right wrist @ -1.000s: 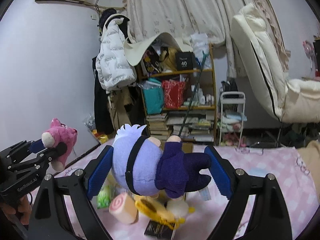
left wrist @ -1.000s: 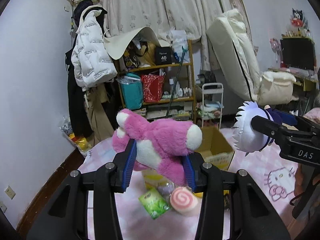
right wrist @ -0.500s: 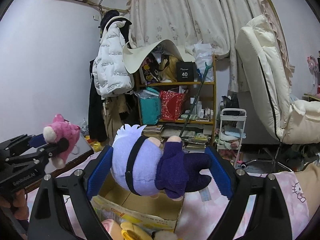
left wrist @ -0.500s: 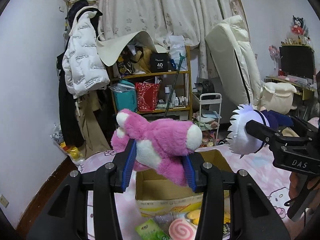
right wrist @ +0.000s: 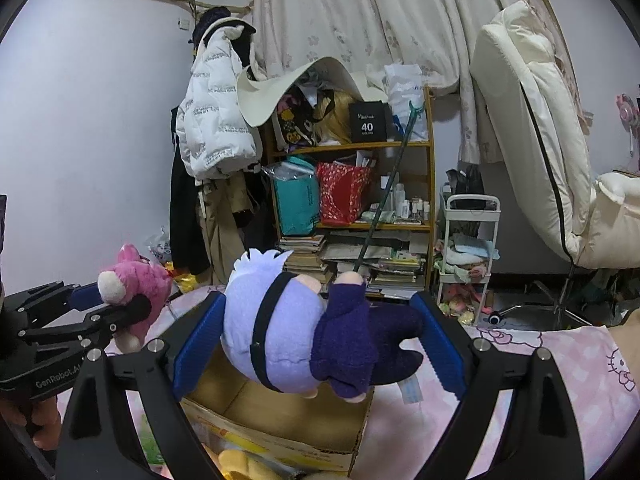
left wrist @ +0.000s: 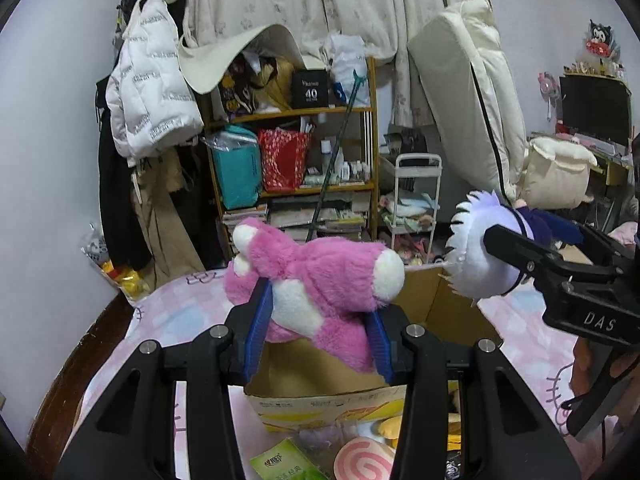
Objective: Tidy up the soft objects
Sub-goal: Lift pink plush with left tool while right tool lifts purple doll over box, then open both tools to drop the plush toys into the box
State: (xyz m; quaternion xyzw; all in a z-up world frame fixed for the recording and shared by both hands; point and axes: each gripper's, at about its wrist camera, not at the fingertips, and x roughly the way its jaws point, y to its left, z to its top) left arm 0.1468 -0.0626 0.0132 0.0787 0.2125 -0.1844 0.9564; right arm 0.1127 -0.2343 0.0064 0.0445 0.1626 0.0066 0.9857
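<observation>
Left wrist view is showing the left claw (left wrist: 318,338) clamping a pink plush (left wrist: 320,280) over the cardboard box (left wrist: 320,376) while the right claw (right wrist: 318,344), pinching a purple doll (right wrist: 296,336) loosely, is risking a drop outside it.

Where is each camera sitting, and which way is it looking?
Left wrist: rides the left gripper, looking past the pink plush toward the shelf; the right gripper shows at right.
Right wrist: rides the right gripper, looking past the purple doll; the left gripper and a hand show at left.
Shared: both toys, cardboard box, shelf.
</observation>
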